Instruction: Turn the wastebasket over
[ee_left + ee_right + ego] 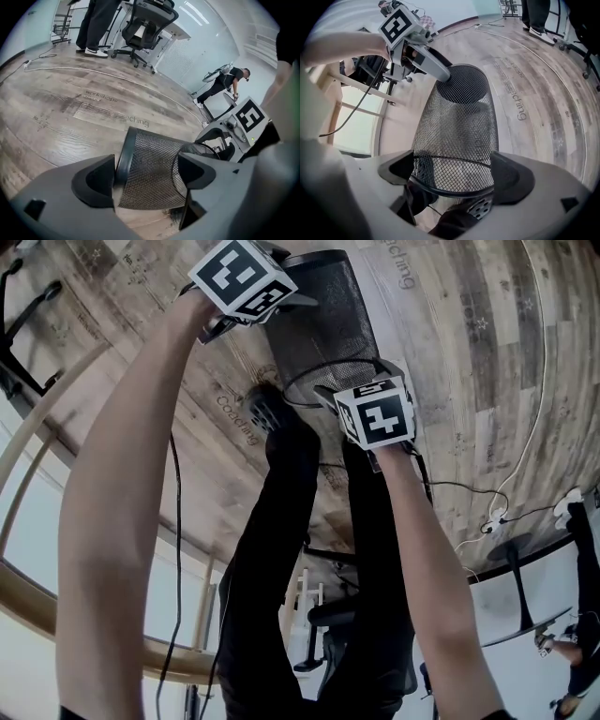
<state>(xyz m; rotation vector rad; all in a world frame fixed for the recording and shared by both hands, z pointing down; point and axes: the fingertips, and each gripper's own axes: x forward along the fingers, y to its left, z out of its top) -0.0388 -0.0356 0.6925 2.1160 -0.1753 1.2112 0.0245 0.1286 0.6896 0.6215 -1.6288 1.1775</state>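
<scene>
The black mesh wastebasket (323,324) lies tilted on its side over the wood floor, with its closed base away from me and its open rim toward my feet. My left gripper (264,320) is at the base end. In the left gripper view its jaws stand wide apart on either side of the wastebasket (150,173), and the pads do not press on it. My right gripper (345,397) is at the rim. In the right gripper view the wastebasket (459,122) runs away from the jaws, which close on its rim. The left gripper (439,74) shows there at the base.
My own legs in black trousers (281,521) and a black shoe (461,218) stand just under the rim. A white cable (530,418) runs over the floor (469,324) at the right. An office chair (145,26) and another person (225,82) are farther off.
</scene>
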